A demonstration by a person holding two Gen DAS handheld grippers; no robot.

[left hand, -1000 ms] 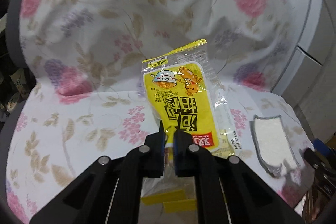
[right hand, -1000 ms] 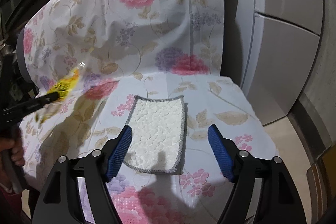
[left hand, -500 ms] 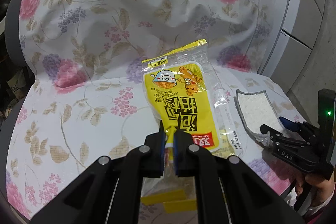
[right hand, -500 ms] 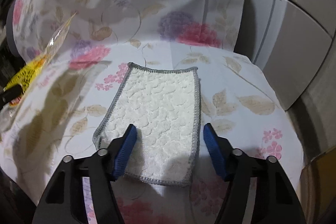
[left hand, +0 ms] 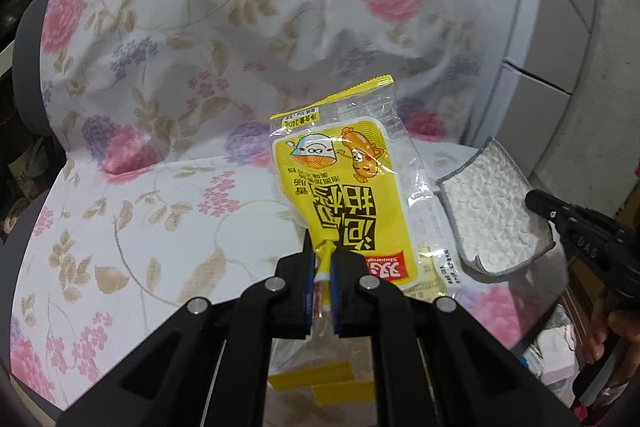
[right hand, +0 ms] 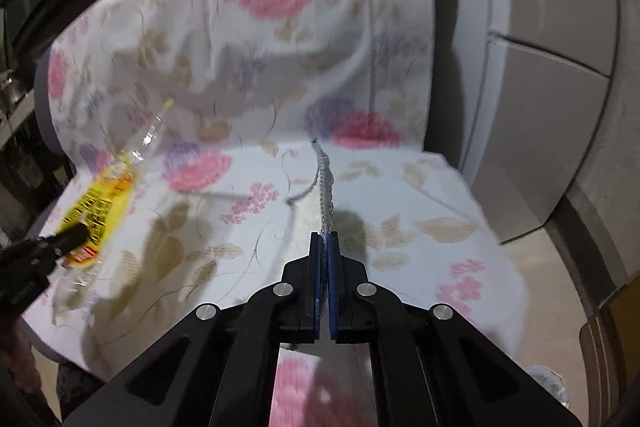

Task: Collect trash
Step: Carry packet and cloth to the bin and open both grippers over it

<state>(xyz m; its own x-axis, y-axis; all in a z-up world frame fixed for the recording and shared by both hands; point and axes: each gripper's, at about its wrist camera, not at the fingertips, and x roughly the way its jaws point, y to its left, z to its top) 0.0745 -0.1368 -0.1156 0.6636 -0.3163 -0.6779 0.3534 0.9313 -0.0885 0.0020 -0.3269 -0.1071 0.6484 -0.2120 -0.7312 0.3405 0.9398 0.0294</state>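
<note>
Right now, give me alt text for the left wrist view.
The left gripper pinches a yellow wrapper above a floral chair cover. At right, the right gripper lifts a white cloth by its edge.

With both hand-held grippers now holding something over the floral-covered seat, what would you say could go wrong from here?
1. The left hand-held gripper pinches only a bunched bottom edge of the yellow snack wrapper; the slick film could slip free.
2. The right hand-held gripper, whose jaws have just closed, grips only the edge of the white cloth, which may sag or drop.
3. The cloth looks like a washcloth, so binning it might be a mistake.
</note>
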